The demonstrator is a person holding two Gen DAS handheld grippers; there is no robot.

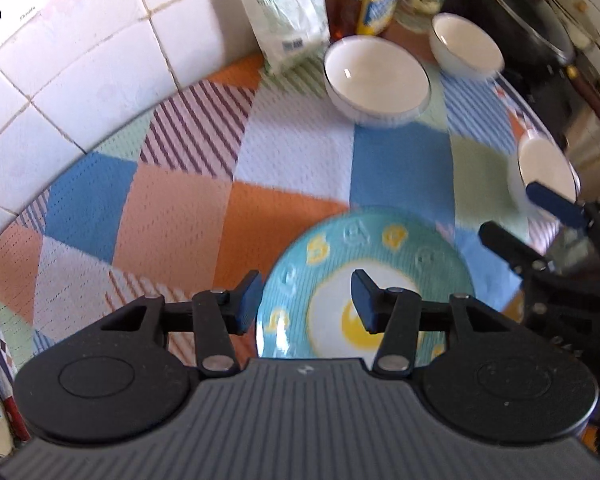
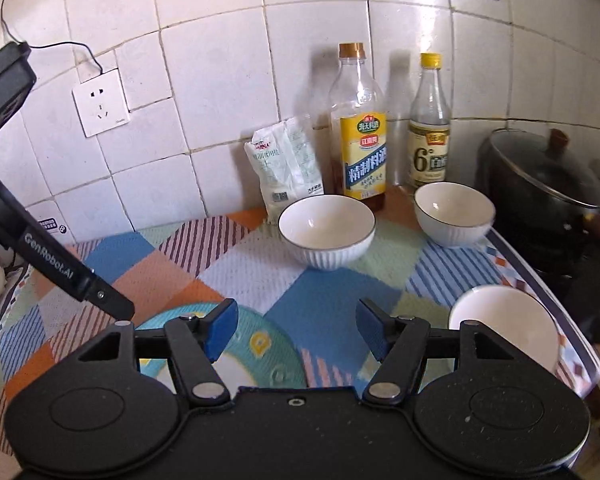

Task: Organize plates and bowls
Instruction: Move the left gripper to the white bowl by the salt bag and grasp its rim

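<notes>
Both grippers gape wide, holding nothing: left gripper (image 1: 306, 300) straddles the teal plate's (image 1: 428, 256) left rim; right gripper (image 2: 296, 330) faces bare cloth (image 2: 328, 300), bowl (image 2: 504, 320) just right.

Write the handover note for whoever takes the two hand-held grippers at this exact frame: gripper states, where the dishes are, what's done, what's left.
Left hand-held gripper: open, holding nothing, poised over the left part of the turquoise plate.
Right hand-held gripper: open, holding nothing, above the mat between the plate and the near bowl.
Dishes: the plate lies flat on the patchwork mat. Three white bowls stand apart: the near bowl at the right edge, the middle bowl in front of the seasoning bag, the far bowl by the pot.
Done: nothing stacked or grouped.
Left: gather the bowls, likely nesting them, and place the plate.
</notes>
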